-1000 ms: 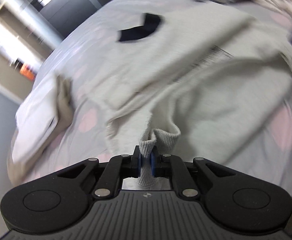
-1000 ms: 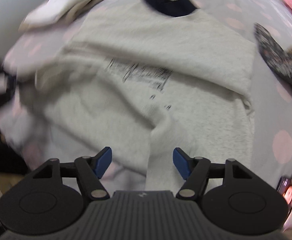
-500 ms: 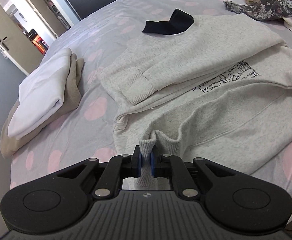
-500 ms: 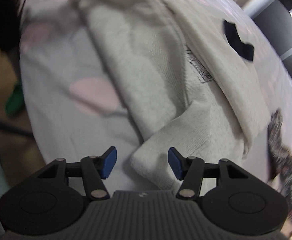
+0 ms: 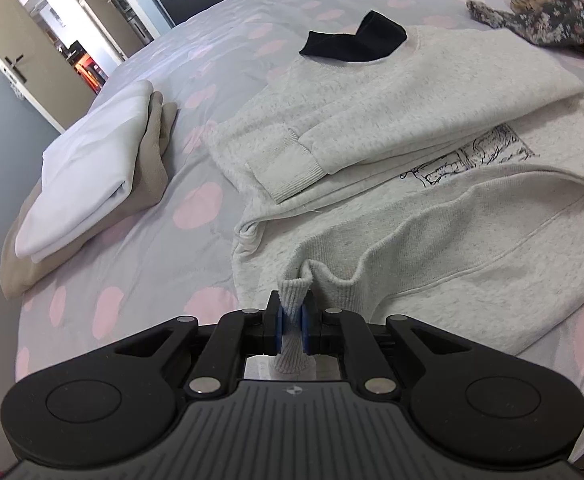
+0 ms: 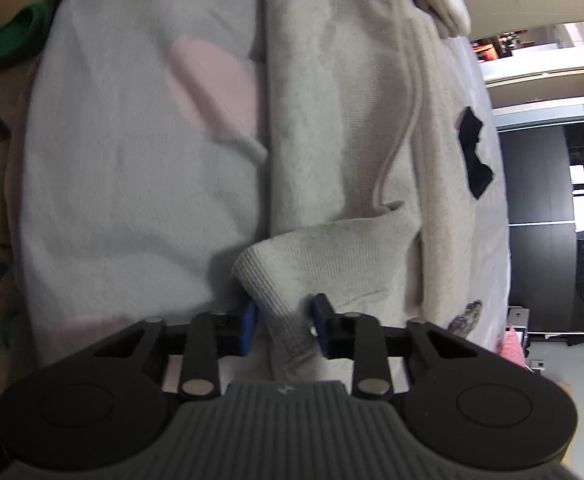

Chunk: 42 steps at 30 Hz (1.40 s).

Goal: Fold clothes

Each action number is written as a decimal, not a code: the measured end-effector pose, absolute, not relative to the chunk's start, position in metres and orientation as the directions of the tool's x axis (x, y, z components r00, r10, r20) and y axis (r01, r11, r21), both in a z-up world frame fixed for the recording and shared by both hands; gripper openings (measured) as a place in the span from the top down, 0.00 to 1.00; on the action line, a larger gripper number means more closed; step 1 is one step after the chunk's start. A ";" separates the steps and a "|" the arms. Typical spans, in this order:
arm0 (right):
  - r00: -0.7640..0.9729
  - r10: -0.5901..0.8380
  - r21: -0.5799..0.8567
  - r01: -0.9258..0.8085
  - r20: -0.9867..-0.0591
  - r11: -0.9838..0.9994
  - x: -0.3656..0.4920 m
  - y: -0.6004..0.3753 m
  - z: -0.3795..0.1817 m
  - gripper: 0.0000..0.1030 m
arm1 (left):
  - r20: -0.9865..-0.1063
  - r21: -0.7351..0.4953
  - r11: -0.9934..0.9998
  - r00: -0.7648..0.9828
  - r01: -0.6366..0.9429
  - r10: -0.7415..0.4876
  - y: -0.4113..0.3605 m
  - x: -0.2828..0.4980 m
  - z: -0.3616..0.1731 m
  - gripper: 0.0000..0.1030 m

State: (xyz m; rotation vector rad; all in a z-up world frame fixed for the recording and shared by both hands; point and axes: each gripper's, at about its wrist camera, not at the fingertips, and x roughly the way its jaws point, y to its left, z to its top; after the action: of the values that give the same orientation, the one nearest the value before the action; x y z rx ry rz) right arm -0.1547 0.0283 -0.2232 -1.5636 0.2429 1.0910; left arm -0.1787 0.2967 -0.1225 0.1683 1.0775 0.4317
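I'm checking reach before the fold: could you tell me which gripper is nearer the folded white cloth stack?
Left. The left gripper has the white stack just beside it; the right gripper, closing on the grey sweatshirt's hem, is farther away.

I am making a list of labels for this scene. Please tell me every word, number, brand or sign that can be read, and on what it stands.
None can be read.
Print on the grey sweatshirt: a line drawing, no legible words.
Small round mark on the left gripper body: too small to read.
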 end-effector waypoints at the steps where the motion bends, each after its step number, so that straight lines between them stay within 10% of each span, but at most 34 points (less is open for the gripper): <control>1: 0.532 0.397 -0.653 -0.699 -0.748 -0.294 -0.153 0.028 -0.215 0.79 | -0.816 0.329 0.906 0.404 -0.266 0.414 0.298 -0.181 -0.121 0.94; 18: 0.585 0.451 -0.205 -0.735 -0.675 0.646 -0.036 -0.015 -0.090 0.91 | -0.749 -0.091 0.849 0.598 -0.520 0.286 0.344 -0.242 -0.065 0.94; 42: 0.626 0.515 -0.089 -0.681 -0.586 0.727 0.096 0.063 0.003 0.91 | -0.622 0.161 0.894 0.660 -0.419 0.421 0.389 -0.110 0.021 0.95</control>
State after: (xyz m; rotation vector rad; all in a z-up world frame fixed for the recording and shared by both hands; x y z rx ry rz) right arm 0.0963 0.0632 0.0030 -0.3175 0.5650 0.6988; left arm -0.1105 0.3888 0.0211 0.0038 0.7043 0.4752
